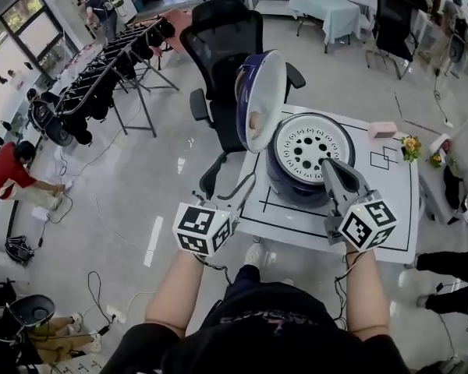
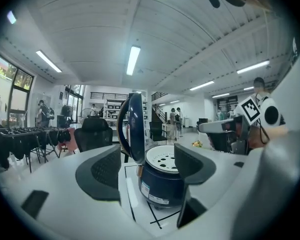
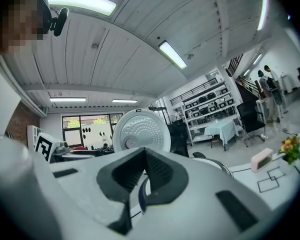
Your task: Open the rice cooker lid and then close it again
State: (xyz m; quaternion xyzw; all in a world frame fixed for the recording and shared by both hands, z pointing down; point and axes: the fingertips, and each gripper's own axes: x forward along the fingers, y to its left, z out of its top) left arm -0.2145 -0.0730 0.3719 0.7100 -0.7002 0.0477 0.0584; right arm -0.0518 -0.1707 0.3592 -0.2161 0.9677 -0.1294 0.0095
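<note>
A dark blue rice cooker (image 1: 308, 150) stands on a white table (image 1: 394, 209). Its lid (image 1: 261, 100) is swung up, upright on the left side, and the white perforated inner plate shows. My left gripper (image 1: 246, 187) hovers at the table's near left edge, open, with nothing between its pads. In the left gripper view the cooker (image 2: 162, 181) and raised lid (image 2: 132, 126) sit beyond the spread jaws of the left gripper (image 2: 147, 159). My right gripper (image 1: 328, 167) is over the cooker's near right rim, shut and empty. The right gripper view shows the lid's white underside (image 3: 140, 129) past the right gripper (image 3: 143, 156).
A pink box (image 1: 382, 129) and small flowers (image 1: 410, 146) lie at the table's far right. A black office chair (image 1: 222, 37) stands just behind the table. Racks of dark gear (image 1: 109, 61) and a crouching person in red (image 1: 15, 174) are on the left.
</note>
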